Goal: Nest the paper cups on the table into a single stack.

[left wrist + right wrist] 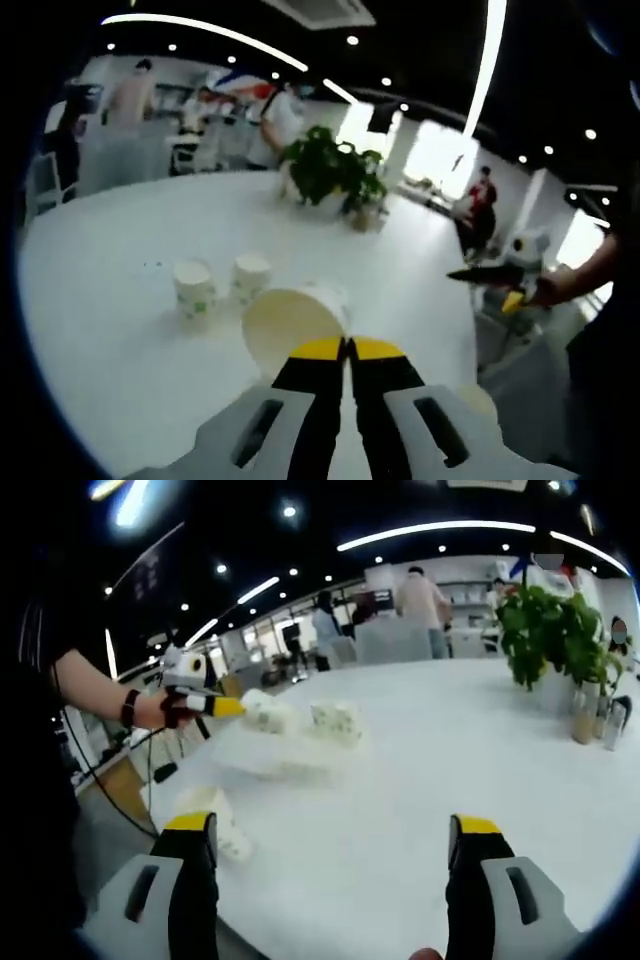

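Yellow-tipped jaws of the left gripper (348, 350) are pinched together on the rim of a tilted paper cup (296, 322), its mouth toward the camera. Two upright cups (194, 293) (250, 277) stand just beyond on the white table (120, 250), with bare tabletop around them and a potted plant (335, 172) farther back. Right gripper (333, 832) hangs spread wide above the table's near edge, gripping nothing.
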`<action>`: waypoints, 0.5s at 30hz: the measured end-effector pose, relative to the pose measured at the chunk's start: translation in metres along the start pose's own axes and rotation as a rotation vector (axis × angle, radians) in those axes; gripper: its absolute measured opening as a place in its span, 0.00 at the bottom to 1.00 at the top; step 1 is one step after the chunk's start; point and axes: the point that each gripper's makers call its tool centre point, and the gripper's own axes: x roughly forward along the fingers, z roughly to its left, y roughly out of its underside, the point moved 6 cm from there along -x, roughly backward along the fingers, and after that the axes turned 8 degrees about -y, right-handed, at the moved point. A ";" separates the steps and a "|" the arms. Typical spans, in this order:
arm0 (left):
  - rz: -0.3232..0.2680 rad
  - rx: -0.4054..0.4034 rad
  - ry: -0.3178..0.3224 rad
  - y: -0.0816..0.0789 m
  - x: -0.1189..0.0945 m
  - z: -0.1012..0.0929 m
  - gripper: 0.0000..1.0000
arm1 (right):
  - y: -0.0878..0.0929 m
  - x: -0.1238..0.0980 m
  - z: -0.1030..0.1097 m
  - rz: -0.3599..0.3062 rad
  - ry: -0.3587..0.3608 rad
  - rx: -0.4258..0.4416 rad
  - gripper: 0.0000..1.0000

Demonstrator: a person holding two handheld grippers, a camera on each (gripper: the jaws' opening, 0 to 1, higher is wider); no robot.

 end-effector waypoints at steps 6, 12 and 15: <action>-0.028 0.056 -0.008 -0.011 -0.016 -0.012 0.00 | 0.000 -0.001 0.008 -0.013 -0.008 0.000 0.94; -0.052 0.090 0.004 -0.024 -0.030 -0.019 0.00 | -0.001 0.003 0.012 -0.021 -0.008 0.004 0.93; -0.073 0.130 -0.003 -0.038 -0.040 -0.022 0.00 | -0.002 0.006 0.013 -0.027 -0.007 0.005 0.93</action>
